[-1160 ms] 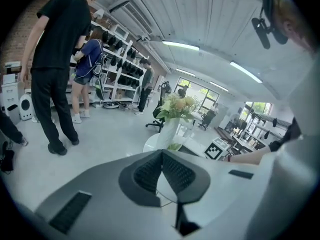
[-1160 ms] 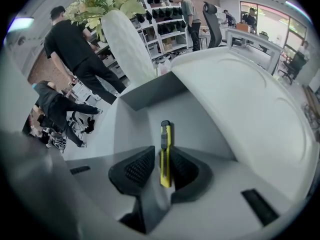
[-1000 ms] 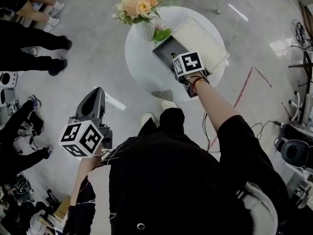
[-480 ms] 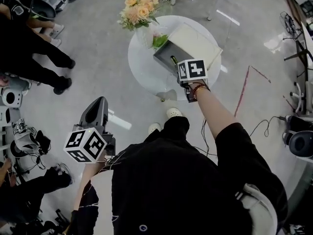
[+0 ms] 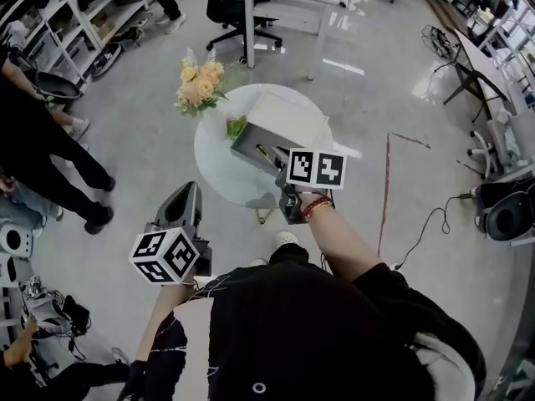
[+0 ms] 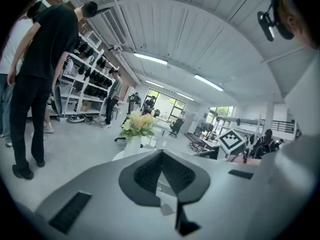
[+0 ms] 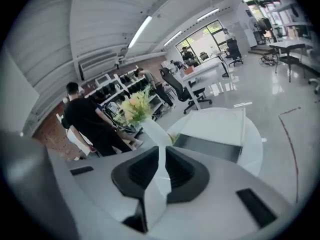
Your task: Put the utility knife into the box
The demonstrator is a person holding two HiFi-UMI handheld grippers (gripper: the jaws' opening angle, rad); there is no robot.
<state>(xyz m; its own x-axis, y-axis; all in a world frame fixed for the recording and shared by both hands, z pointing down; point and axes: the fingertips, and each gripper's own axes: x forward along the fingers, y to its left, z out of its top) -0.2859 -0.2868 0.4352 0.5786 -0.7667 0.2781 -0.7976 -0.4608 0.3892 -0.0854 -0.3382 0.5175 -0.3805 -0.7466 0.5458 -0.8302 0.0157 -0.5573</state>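
Right gripper [image 7: 160, 154]: jaws closing, a narrow slit left between the ribbed black pads. Nothing is in the slit; only the white vase [image 7: 152, 130] and table show through it. Not holding anything.

Left gripper [image 6: 160, 154]: pad tips meet, empty, held low at lower left of the head view, well apart from the table.

Utility knife [image 5: 264, 152]: a slim yellowish sliver lying inside the box [image 5: 247, 143], too small to confirm detail. It sits just up and left of the right gripper's marker cube in the head view. Long axis runs diagonally, upper left to lower right, roughly toward that gripper. Right hand is clearly the nearer one.

Box: rigid, rectangular, dark grey walls, with a cream lid [image 5: 288, 117] hinged open toward upper right. Table [image 5: 219, 167]: round, glossy white. Bouquet [image 5: 199, 86] of peach flowers stands just beside the box's upper-left end.

Judgement: placement looks done, so the next move is a clear retreat that avoids box rim and lid.
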